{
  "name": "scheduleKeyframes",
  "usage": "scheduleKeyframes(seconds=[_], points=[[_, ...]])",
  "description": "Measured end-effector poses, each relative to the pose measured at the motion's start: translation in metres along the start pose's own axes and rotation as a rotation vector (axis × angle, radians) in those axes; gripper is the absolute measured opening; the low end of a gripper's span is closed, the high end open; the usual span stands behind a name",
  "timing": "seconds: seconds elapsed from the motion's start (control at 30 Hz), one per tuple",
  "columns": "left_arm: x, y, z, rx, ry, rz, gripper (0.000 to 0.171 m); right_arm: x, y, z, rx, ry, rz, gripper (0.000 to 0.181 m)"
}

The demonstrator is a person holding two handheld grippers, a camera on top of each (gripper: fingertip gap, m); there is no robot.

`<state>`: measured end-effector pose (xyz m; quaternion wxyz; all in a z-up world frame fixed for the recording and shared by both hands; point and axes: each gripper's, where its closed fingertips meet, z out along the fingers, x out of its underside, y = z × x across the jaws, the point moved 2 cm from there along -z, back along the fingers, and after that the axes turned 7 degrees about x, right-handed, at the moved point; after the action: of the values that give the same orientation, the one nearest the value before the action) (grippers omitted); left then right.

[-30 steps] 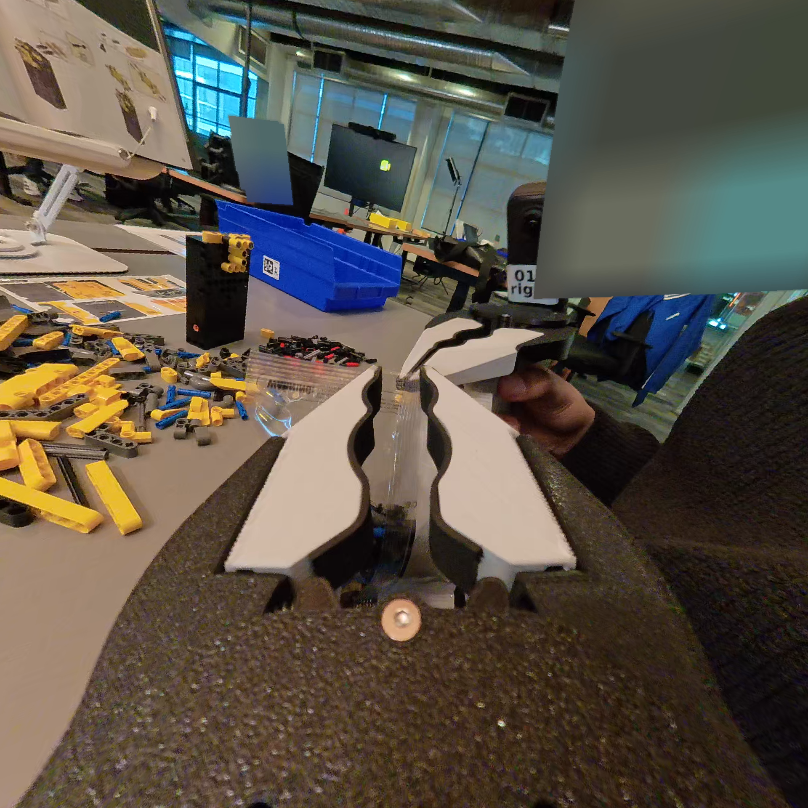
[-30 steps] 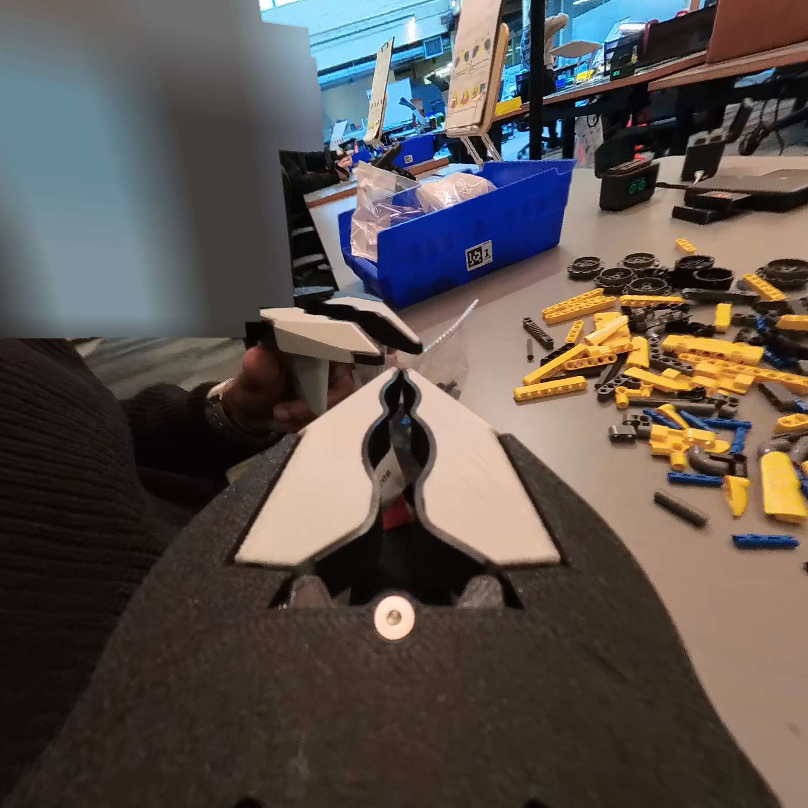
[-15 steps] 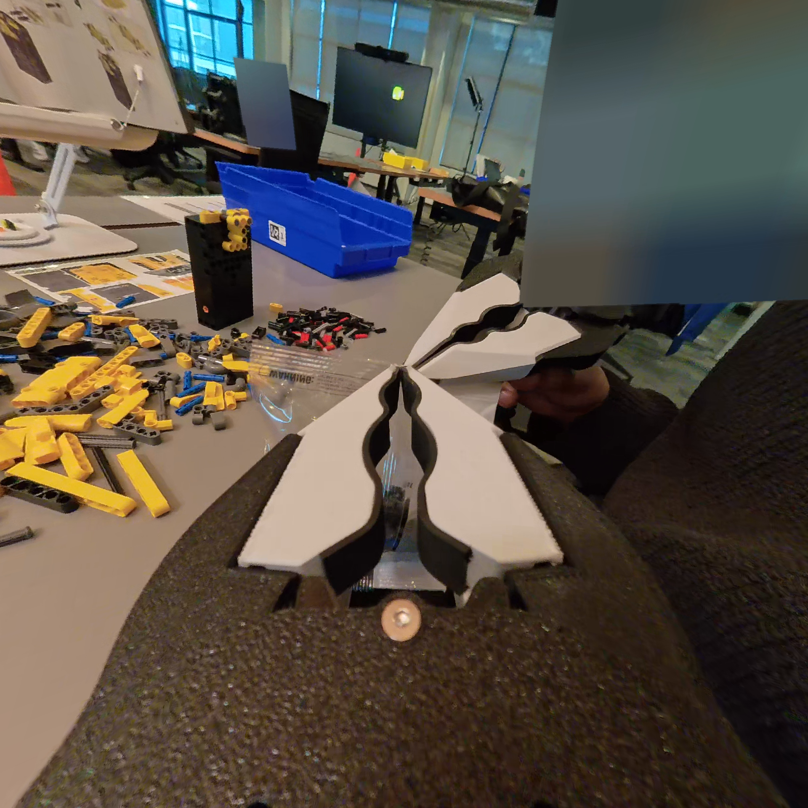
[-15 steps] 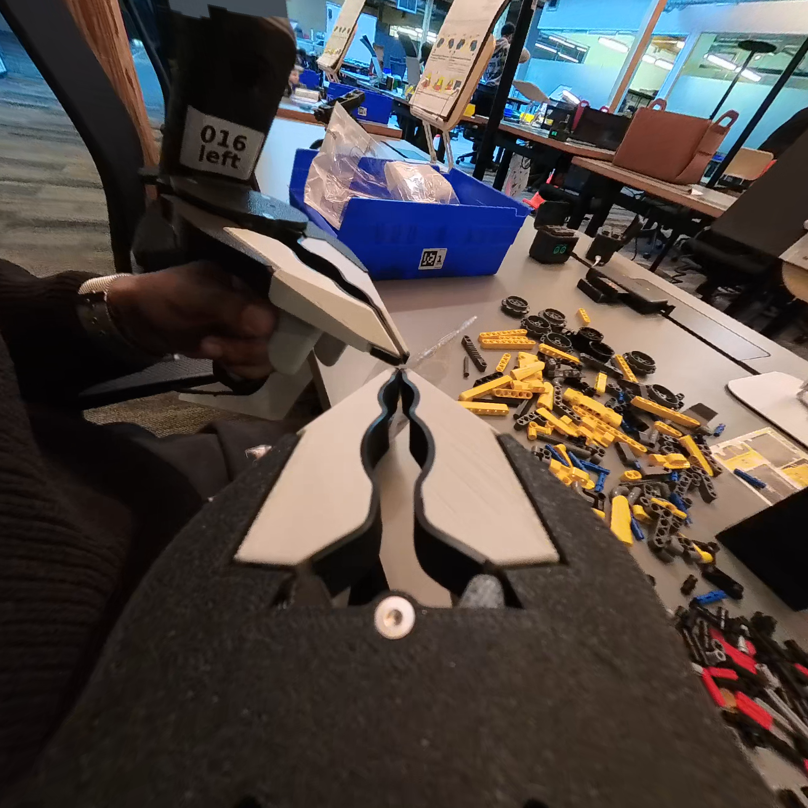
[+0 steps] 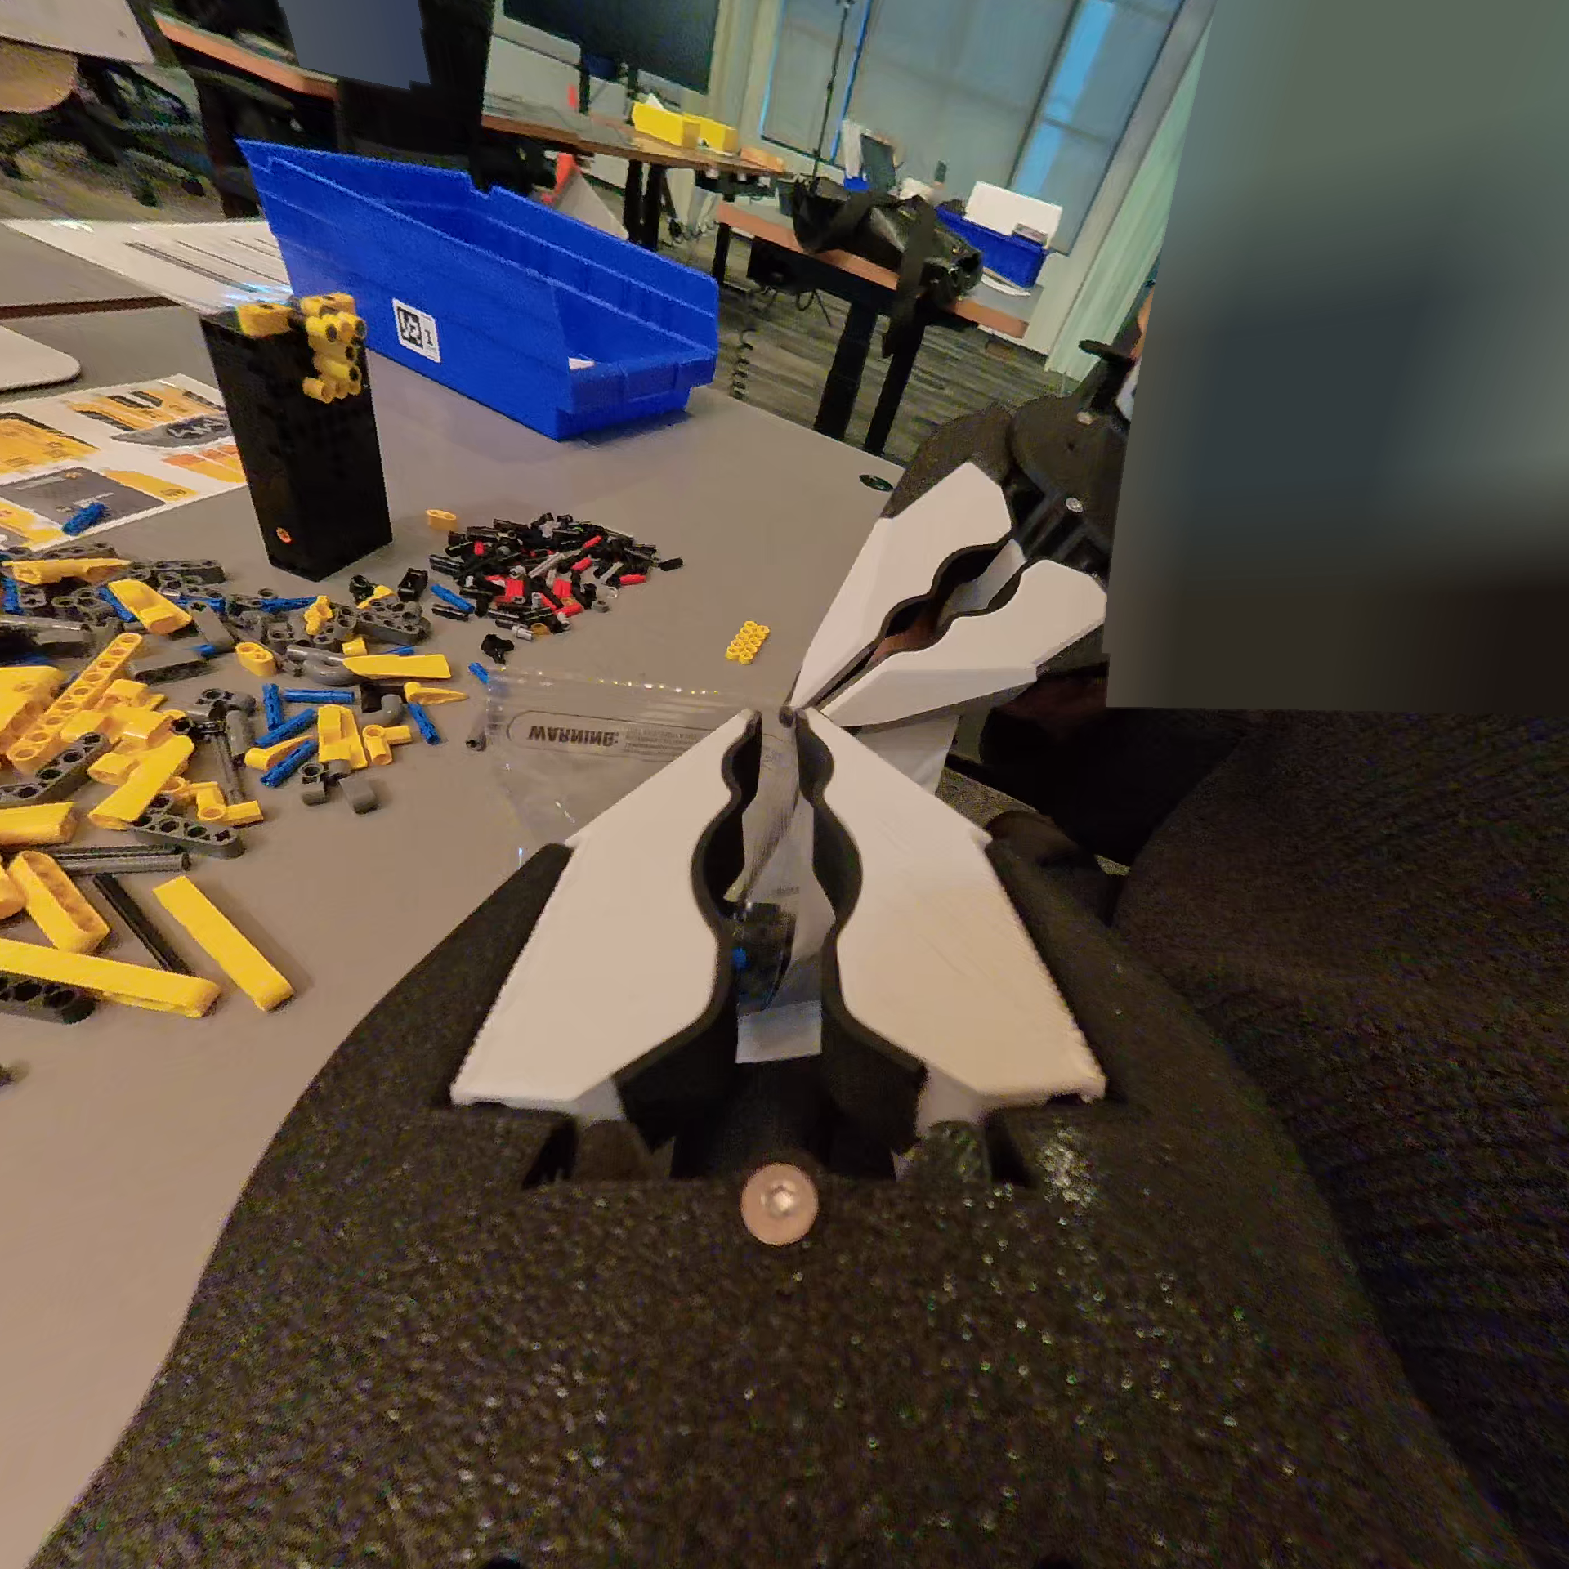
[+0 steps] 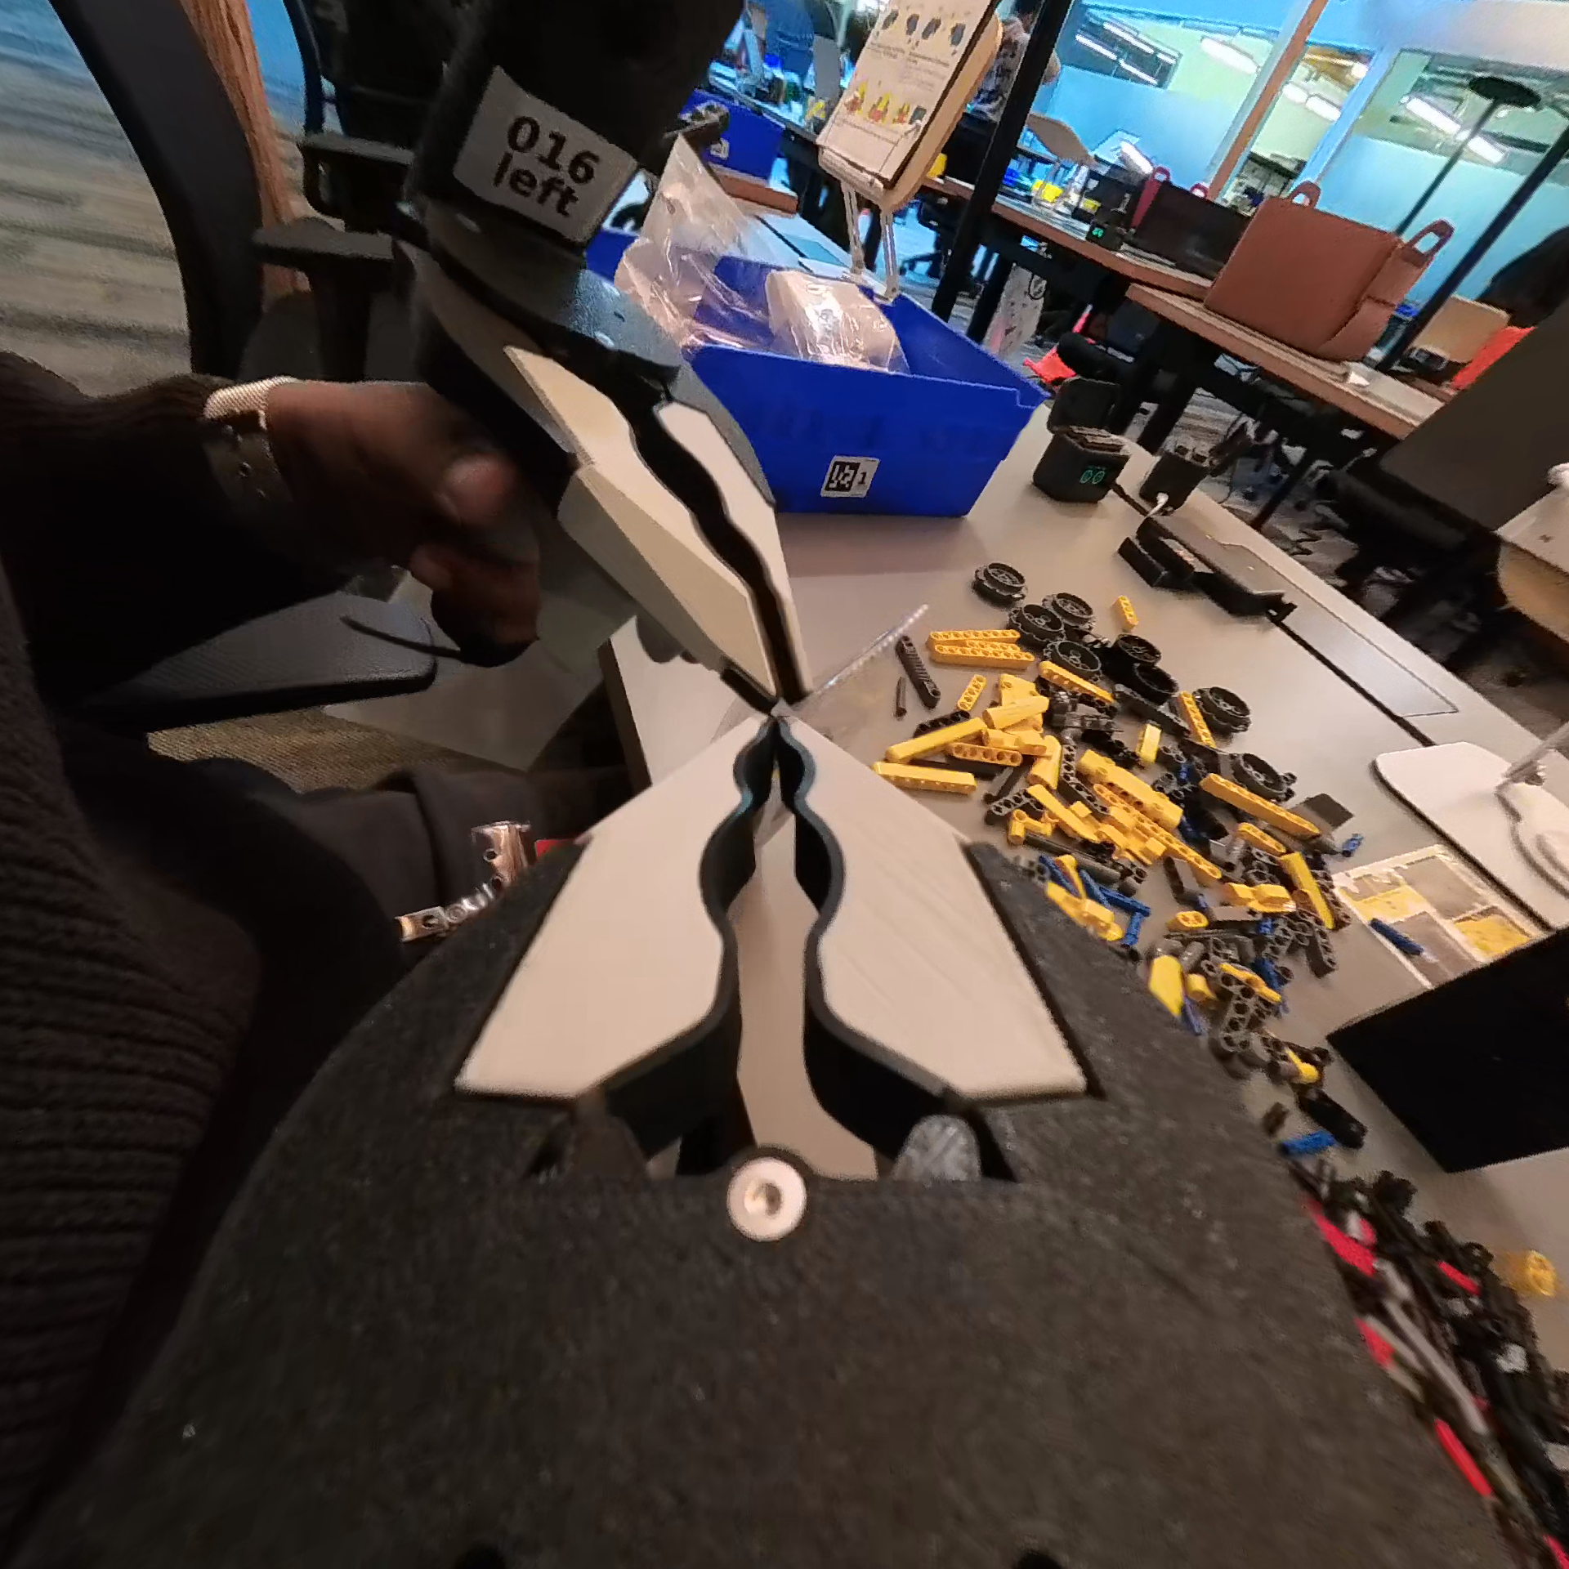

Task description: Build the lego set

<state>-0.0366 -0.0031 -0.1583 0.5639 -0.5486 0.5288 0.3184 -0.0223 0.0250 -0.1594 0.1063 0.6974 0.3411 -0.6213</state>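
Note:
A clear plastic bag (image 5: 611,739) with a printed strip hangs just above the grey table's near edge; small dark and blue parts sit in its lower end between my left fingers. My left gripper (image 5: 785,717) is shut on the bag's top edge. My right gripper (image 6: 777,722) is shut on the same edge, and the bag's zip strip (image 6: 866,654) sticks out past it. The two grippers meet tip to tip: the right one shows in the left wrist view (image 5: 934,628), the left one in the right wrist view (image 6: 679,552), held by a hand.
A blue bin (image 5: 509,280) stands at the back and holds plastic bags (image 6: 764,280). A black block tower (image 5: 297,450) with yellow pieces stands near it. Loose yellow, grey and blue pieces (image 5: 127,747), black and red pins (image 5: 543,569) and black wheels (image 6: 1070,611) lie scattered. A black box (image 6: 1486,1053) is at right. Less than 4 cm separates the two grippers' tips. Both grippers' tips are roughly 25 cm from the black block tower (image 5: 297,450).
My left gripper closed on the bag, having been slightly open a second ago. Both grippers tilted and their tips came together, with more of the table now in view.

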Motion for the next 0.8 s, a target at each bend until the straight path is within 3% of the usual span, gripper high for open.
scheduleKeyframes(seconds=[0.07, 0.13, 0.33, 0.4, 0.5, 0.8], points=[[0.0, -0.001, -0.001, 0.011, 0.008, 0.005, 0.011, 0.0, -0.001, 0.0, -0.003, -0.004, 0.025, 0.0], [0.004, -0.004, 0.0, 0.015, 0.04, 0.028, 0.032, 0.002, -0.005, 0.0, 0.016, 0.004, 0.034, 0.0], [0.002, 0.001, 0.006, -0.072, 0.05, 0.115, 0.031, -0.001, -0.007, -0.002, 0.013, 0.0, 0.041, 0.0], [-0.001, 0.003, 0.006, -0.101, 0.045, 0.148, 0.026, -0.003, -0.007, -0.004, 0.018, 0.0, 0.027, 0.0], [-0.003, -0.003, 0.005, -0.063, 0.029, 0.163, 0.0, -0.002, -0.008, -0.006, 0.009, 0.003, 0.027, 0.0], [-0.003, 0.0, 0.009, -0.068, -0.014, 0.116, 0.0, 0.003, -0.014, -0.006, -0.063, -0.014, 0.234, 0.008]])
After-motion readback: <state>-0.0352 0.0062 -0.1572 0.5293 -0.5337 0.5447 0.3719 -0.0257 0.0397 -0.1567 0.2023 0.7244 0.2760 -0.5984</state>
